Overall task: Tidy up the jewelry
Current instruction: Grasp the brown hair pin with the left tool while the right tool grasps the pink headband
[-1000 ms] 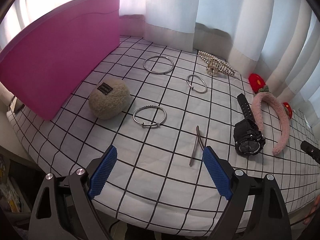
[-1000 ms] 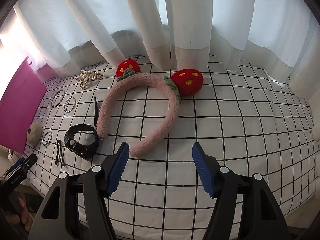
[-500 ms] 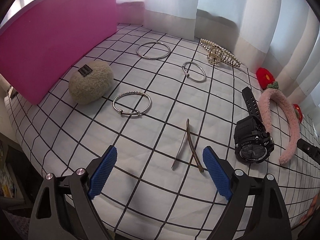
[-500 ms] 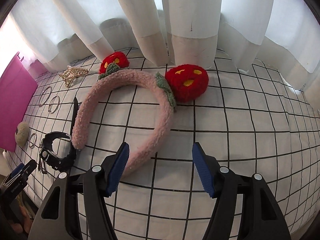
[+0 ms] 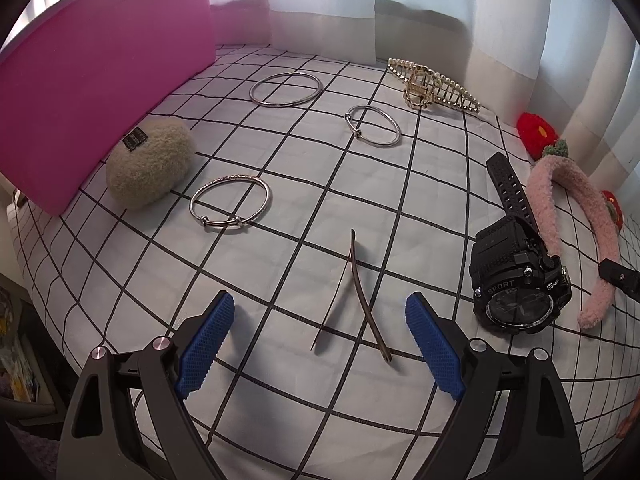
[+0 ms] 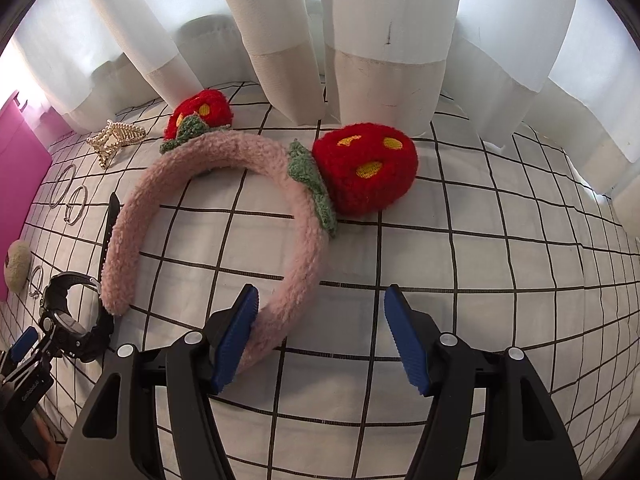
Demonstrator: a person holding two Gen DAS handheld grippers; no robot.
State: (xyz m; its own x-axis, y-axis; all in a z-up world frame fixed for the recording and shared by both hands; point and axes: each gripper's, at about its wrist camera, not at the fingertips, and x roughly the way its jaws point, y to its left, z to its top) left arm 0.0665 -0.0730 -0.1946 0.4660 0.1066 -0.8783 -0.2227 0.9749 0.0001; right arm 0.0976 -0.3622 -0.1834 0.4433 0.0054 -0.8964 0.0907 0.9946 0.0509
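Observation:
My left gripper (image 5: 320,344) is open and empty, low over the checked cloth, with a thin dark hair clip (image 5: 358,288) lying between its blue pads. Beyond lie three silver bangles (image 5: 230,205), (image 5: 373,125), (image 5: 285,90), a gold pearl claw clip (image 5: 430,86), a black sport watch (image 5: 516,280) and a beige fuzzy pouch (image 5: 150,166). My right gripper (image 6: 320,336) is open and empty. Its left pad is beside the near end of a pink fuzzy headband (image 6: 224,216) with red strawberry ears (image 6: 366,172).
A pink box (image 5: 96,80) stands at the left on the cloth (image 5: 280,400). White curtains (image 6: 376,20) hang along the back edge. The cloth's front edge drops off at the lower left of the left wrist view. The left gripper shows in the right wrist view (image 6: 24,356).
Both grippers have moved forward and lower. The hair clip now lies between the left pads, and the headband's near end has come up to the right gripper's left pad.

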